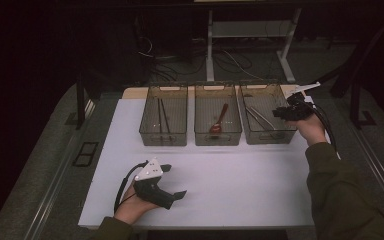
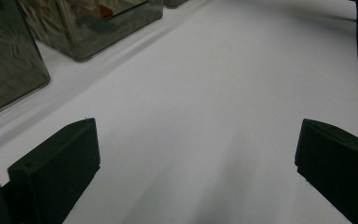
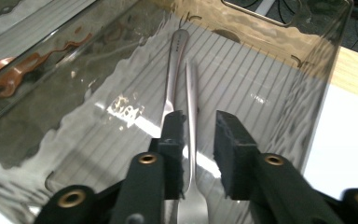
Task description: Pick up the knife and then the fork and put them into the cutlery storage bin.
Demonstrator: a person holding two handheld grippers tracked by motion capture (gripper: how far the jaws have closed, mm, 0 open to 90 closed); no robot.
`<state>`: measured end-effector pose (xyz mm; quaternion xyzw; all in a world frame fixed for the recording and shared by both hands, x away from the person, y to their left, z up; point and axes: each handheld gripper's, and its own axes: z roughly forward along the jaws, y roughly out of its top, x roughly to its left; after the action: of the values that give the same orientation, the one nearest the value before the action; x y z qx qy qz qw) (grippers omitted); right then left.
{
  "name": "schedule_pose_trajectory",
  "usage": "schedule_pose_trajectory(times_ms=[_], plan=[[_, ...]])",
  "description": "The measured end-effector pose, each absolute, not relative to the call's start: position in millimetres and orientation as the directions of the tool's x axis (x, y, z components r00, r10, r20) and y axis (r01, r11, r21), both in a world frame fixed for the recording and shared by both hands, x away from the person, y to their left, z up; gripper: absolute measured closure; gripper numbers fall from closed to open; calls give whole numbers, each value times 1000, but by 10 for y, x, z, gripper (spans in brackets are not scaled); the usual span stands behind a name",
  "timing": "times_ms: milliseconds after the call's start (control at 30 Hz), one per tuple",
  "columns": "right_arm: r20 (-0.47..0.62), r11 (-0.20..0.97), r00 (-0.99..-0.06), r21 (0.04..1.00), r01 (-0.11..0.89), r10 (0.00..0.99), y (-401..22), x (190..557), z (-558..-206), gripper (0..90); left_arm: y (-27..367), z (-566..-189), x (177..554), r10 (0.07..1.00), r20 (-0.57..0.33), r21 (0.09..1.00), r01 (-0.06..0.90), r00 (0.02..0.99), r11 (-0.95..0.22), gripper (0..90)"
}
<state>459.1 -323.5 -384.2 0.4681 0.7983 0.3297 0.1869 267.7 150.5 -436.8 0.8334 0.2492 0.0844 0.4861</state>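
Observation:
Three clear bins stand in a row at the back of the white table (image 1: 230,175). My right gripper (image 1: 283,113) hangs over the right bin (image 1: 267,141), which holds metal cutlery (image 1: 260,118). In the right gripper view my right gripper (image 3: 199,119) is open, and a steel fork (image 3: 191,93) runs between the jaws, close to the left pad and apart from the right one. A second steel handle (image 3: 175,70) lies beside it. My left gripper (image 1: 176,181) rests near the front edge, and in the left gripper view it (image 2: 196,135) is wide open over bare table.
The middle bin (image 1: 217,141) holds a red spoon (image 1: 220,117). The left bin (image 1: 162,142) holds dark chopsticks (image 1: 163,115). A wooden strip (image 3: 354,70) runs behind the bins. Dark floor, cables and desk legs lie beyond the table.

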Motion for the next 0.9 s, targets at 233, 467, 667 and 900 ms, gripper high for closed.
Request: schedule_pose_trajectory(times_ms=[233,467,667,900], plan=[[103,239,-479,764,599,872,-3351,4420,-3799,442,1507,-4370,2682,499,-101,852,334,860,-403,0],[127,180,-473,816,550,872,-3373,4185,-3725,300,1530,-4369,2693,503,-98,853,333,859,-401,0],[123,178,-509,846,503,852,-3322,3975,-3674,247,1546,-4367,2705,503,-100,855,332,859,-398,0],[127,191,-578,868,458,806,-3216,3666,-3698,221,1554,-4369,2704,502,-103,857,332,859,-393,0]])
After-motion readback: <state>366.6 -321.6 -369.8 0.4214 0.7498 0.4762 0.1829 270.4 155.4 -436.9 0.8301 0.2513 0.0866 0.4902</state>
